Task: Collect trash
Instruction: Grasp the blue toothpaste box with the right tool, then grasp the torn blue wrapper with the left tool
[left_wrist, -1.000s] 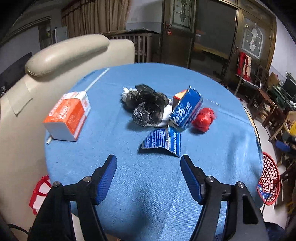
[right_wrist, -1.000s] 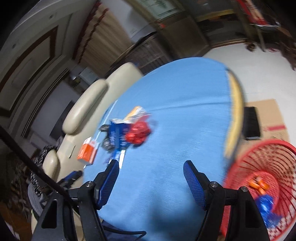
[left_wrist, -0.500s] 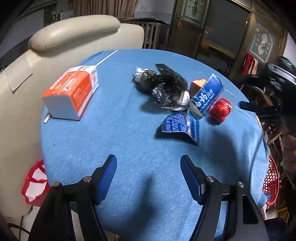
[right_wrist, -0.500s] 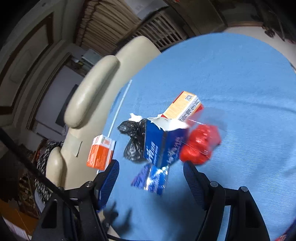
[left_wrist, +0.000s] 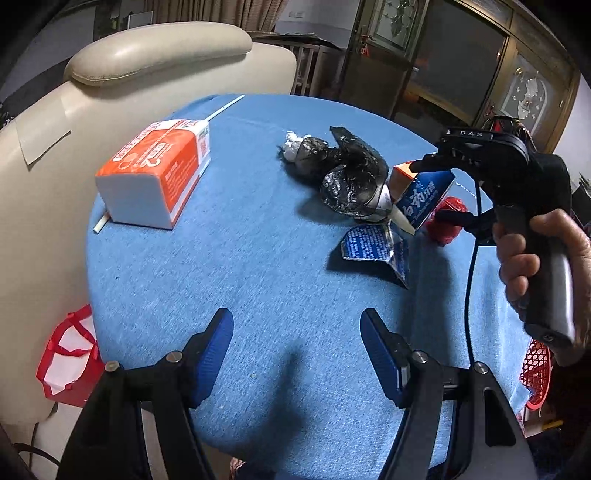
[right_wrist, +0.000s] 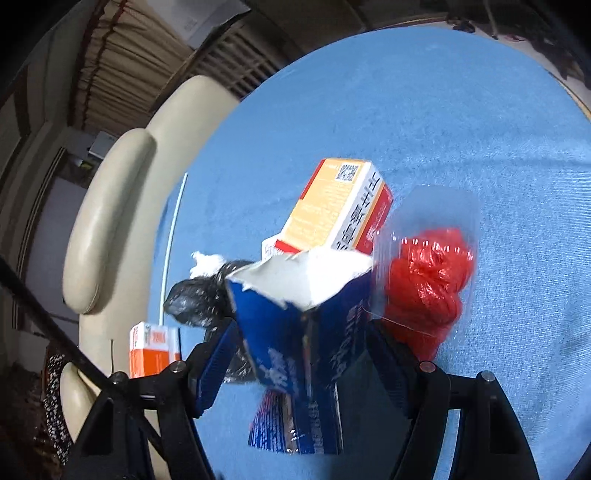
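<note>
1. So I'm bringing the right gripper (right_wrist: 299, 354) in around the torn blue carton (right_wrist: 303, 325); its jaws are spread, one on each side of the carton, not pinching it yet as far as I can tell.
2. That carton is sitting in the trash pile on the blue table (left_wrist: 258, 258), touching the black plastic bag (left_wrist: 349, 177) and just beside the red crumpled bag (right_wrist: 428, 284), with an orange-and-white box (right_wrist: 340, 206) right behind it.
3. To do this well, I'm trying to squeeze low on the carton's body, since the ripped top will probably just fold.
4. I'm also watching the clear wrap near the right pad so it isn't getting pinched along.
5. My left gripper (left_wrist: 297, 354) is hovering wide open over bare cloth, holding nothing.
6. Red basket (left_wrist: 537, 369) is waiting off the table edge for the drop.
</note>
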